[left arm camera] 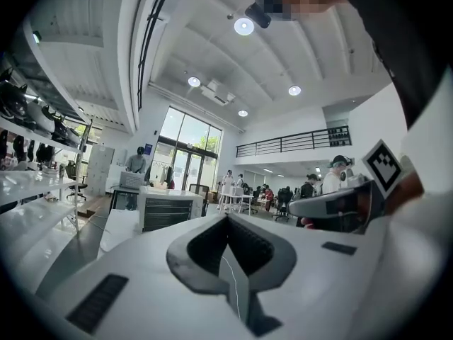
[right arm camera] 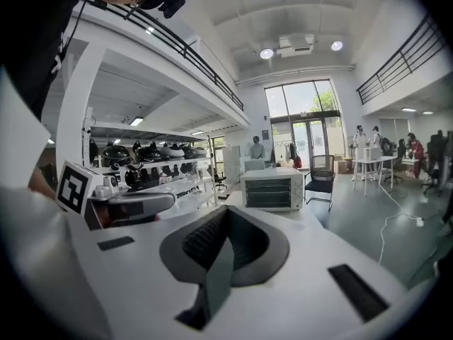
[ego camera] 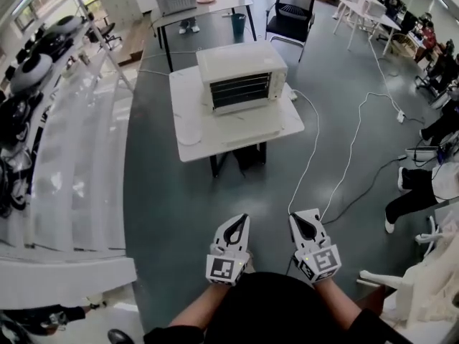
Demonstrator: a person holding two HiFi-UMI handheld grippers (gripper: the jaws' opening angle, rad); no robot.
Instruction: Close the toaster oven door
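A white toaster oven point(ego camera: 240, 77) stands on a small white table point(ego camera: 190, 145) in the middle of the room. Its front faces me and shows dark racks. A flat panel that looks like the lowered door point(ego camera: 251, 136) lies in front of it. Both grippers are held side by side low over the grey floor, well short of the table. My left gripper point(ego camera: 243, 221) is shut with nothing in it, and so is my right gripper point(ego camera: 295, 221). The left gripper view shows shut jaws point(left arm camera: 226, 219) with the oven point(left arm camera: 168, 211) far ahead. In the right gripper view the oven point(right arm camera: 272, 190) stands beyond the shut gripper point(right arm camera: 225, 212).
White shelves point(ego camera: 79, 156) with dark helmets run along the left. A white cable point(ego camera: 310, 156) trails over the floor from the oven. Behind stand a second table point(ego camera: 208, 9) with another appliance, a teal bin point(ego camera: 238, 24) and a black chair point(ego camera: 292, 13). Seated people point(ego camera: 423, 192) are at the right.
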